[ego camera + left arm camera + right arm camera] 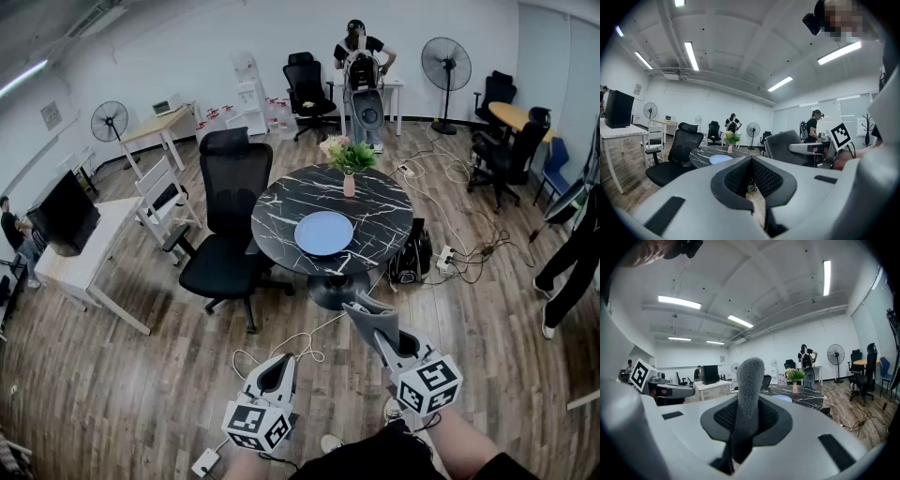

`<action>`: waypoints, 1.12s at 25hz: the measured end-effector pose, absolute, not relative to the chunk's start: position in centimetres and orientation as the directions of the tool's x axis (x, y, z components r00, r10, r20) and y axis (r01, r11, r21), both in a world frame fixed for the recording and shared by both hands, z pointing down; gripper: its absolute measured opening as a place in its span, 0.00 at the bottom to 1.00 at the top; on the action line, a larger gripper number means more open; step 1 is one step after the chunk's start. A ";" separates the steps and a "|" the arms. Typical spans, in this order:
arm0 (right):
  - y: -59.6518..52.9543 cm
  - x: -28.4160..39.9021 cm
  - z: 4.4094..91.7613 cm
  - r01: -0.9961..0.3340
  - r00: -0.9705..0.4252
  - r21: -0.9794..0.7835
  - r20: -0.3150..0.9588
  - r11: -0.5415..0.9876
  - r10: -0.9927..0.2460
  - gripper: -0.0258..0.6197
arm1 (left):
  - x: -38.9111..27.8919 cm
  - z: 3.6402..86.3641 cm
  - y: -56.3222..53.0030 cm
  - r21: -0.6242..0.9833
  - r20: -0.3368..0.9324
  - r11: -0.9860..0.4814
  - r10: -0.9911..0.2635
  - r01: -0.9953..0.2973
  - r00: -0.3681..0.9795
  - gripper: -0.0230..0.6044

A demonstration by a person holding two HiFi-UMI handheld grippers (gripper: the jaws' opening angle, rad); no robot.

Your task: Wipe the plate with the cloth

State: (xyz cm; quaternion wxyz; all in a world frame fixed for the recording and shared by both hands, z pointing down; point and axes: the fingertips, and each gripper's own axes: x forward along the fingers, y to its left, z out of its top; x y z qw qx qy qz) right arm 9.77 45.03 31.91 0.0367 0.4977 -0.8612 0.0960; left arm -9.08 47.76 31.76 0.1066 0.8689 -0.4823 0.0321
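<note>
Floor cable (298,336) runs before table (281,216) and plate (324,233) (chair (234,183) beside).

I can't read any words, brands or numbers anywhere. The cubes on the left gripper (280,361) and the right gripper (360,306) carry only black-and-white square patterns, no letters. A small wall sign (52,114) at ten o'clock and the red-marked boxes (217,116) at eleven o'clock are too small for me to read.
</note>
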 end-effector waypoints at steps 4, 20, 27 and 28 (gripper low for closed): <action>44.9 9.6 32.2 -0.864 -0.503 -0.129 0.158 0.487 -0.850 0.14 | -9.2 32.0 47.6 0.155 0.157 -0.514 -0.830 -0.844 0.535 0.07; 44.8 7.5 32.2 -0.857 -0.516 -0.095 0.151 0.507 -0.843 0.14 | -10.8 32.2 46.9 0.162 0.145 -0.542 -0.814 -0.825 0.563 0.07; 43.0 6.8 32.9 -0.853 -0.522 -0.105 0.156 0.512 -0.838 0.14 | -11.6 33.1 45.1 0.175 0.155 -0.535 -0.814 -0.826 0.560 0.07; 42.4 6.9 32.9 -0.853 -0.522 -0.106 0.155 0.512 -0.839 0.14 | -11.6 33.3 44.6 0.176 0.157 -0.533 -0.815 -0.827 0.558 0.07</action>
